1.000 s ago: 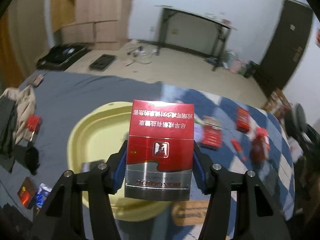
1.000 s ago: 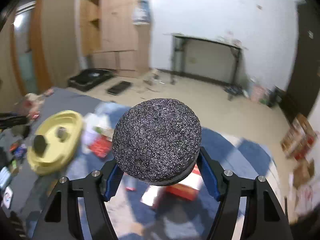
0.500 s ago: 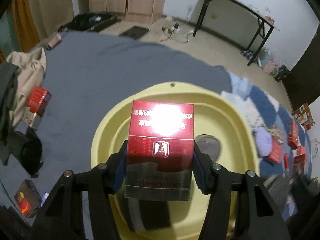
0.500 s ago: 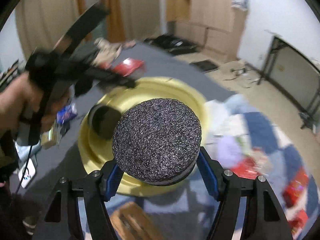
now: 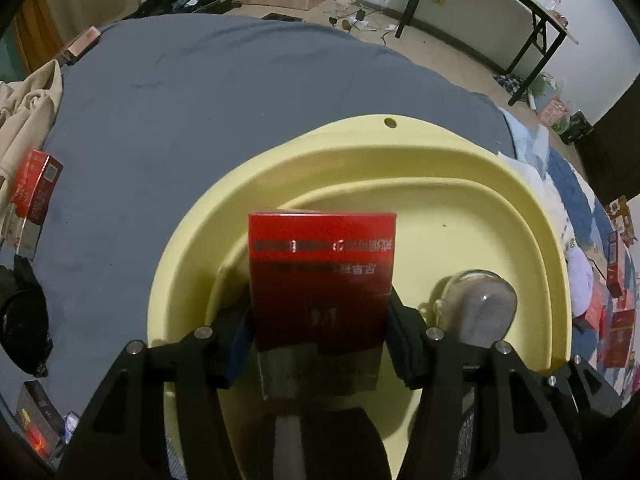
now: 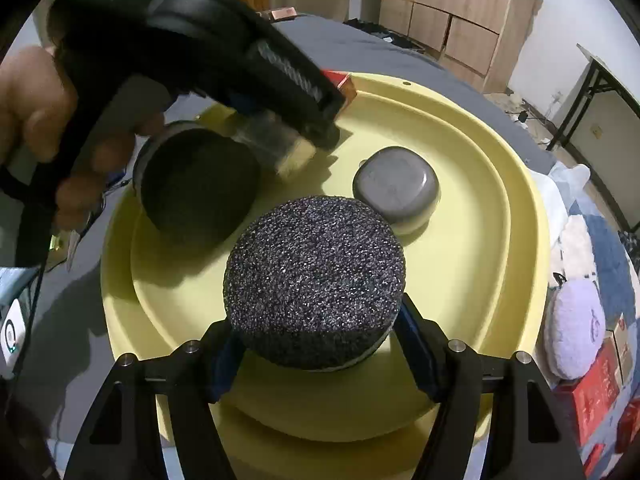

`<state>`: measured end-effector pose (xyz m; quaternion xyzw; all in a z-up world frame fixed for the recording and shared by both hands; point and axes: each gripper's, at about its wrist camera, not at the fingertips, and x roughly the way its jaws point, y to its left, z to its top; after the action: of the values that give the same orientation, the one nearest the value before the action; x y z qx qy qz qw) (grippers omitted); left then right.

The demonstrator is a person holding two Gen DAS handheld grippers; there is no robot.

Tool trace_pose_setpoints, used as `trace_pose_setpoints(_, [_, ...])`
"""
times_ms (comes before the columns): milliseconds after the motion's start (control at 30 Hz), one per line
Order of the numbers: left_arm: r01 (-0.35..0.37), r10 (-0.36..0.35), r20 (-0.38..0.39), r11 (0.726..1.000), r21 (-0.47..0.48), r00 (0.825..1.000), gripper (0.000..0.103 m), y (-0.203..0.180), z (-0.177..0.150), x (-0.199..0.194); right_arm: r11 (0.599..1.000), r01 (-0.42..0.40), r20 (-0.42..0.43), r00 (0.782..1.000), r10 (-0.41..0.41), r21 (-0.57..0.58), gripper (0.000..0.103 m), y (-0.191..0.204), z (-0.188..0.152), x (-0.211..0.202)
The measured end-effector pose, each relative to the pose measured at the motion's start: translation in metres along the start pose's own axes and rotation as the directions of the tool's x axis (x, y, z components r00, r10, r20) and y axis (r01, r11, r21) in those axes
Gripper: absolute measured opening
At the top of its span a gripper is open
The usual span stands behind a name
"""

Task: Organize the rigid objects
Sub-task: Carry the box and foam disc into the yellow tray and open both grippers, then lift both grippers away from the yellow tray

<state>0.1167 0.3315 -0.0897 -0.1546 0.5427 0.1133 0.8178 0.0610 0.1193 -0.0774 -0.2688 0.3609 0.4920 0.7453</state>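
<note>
My left gripper [image 5: 320,332] is shut on a red and silver cigarette pack [image 5: 320,276] and holds it low inside the yellow basin [image 5: 520,208]. My right gripper [image 6: 316,344] is shut on a round dark speckled puck [image 6: 314,280] just above the near part of the same basin [image 6: 500,208]. In the basin lie a grey rounded case [image 6: 396,188], also in the left wrist view [image 5: 476,308], and a black round tin [image 6: 198,188]. The left gripper [image 6: 280,80] reaches into the basin from the upper left.
The basin sits on a grey bedspread [image 5: 168,92]. Red packs [image 5: 34,192] lie at its left, more red boxes [image 6: 596,396] and a lilac plush [image 6: 574,328] at the right. A black table [image 5: 500,12] stands on the floor beyond.
Both grippers have swung over the yellow basin and dropped low into it, each still holding its object. The left gripper's pack is now close to the basin floor.
</note>
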Motion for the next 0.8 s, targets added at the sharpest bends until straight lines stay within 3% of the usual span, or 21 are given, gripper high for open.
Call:
trace_pose_setpoints(100, [0.024, -0.024, 0.012, 1.0, -0.007, 1.0, 0.083, -0.005, -0.001, -0.009, 1.0, -0.002, 0.002, 1.0, 0.002, -0.013, 0.073, 0.005, -0.007, -0.002])
trace_pose_setpoints(133, [0.023, -0.023, 0.03, 1.0, 0.001, 0.999, 0.095, -0.008, 0.0, -0.015, 1.0, -0.008, 0.009, 1.0, 0.008, -0.013, 0.077, 0.006, -0.011, -0.007])
trace_pose_setpoints(167, [0.016, -0.017, 0.06, 1.0, 0.018, 0.998, 0.102, -0.012, -0.003, -0.027, 1.0, -0.01, 0.024, 1.0, 0.01, -0.011, 0.084, 0.006, -0.014, -0.017])
trace_pose_setpoints(300, [0.032, -0.037, 0.116, 0.999, 0.041, 0.993, 0.103, -0.022, -0.013, -0.064, 1.0, -0.005, 0.086, 0.996, 0.003, 0.022, 0.1, 0.002, -0.018, -0.042])
trace_pose_setpoints(500, [0.094, -0.121, 0.212, 0.987, 0.131, 0.97, 0.103, -0.077, -0.037, -0.127, 0.988, 0.017, 0.187, 0.981, -0.046, 0.154, 0.103, -0.026, -0.039, -0.11])
trace_pose_setpoints(700, [0.218, -0.266, 0.304, 0.959, 0.183, 0.915, 0.103, -0.159, -0.068, -0.18, 0.932, 0.133, 0.215, 0.953, -0.214, 0.337, 0.103, -0.077, -0.11, -0.197])
trace_pose_setpoints(800, [0.221, -0.285, 0.323, 0.95, 0.219, 0.902, 0.103, -0.18, -0.09, -0.192, 0.89, 0.172, 0.181, 0.946, -0.269, 0.423, 0.103, -0.107, -0.15, -0.235])
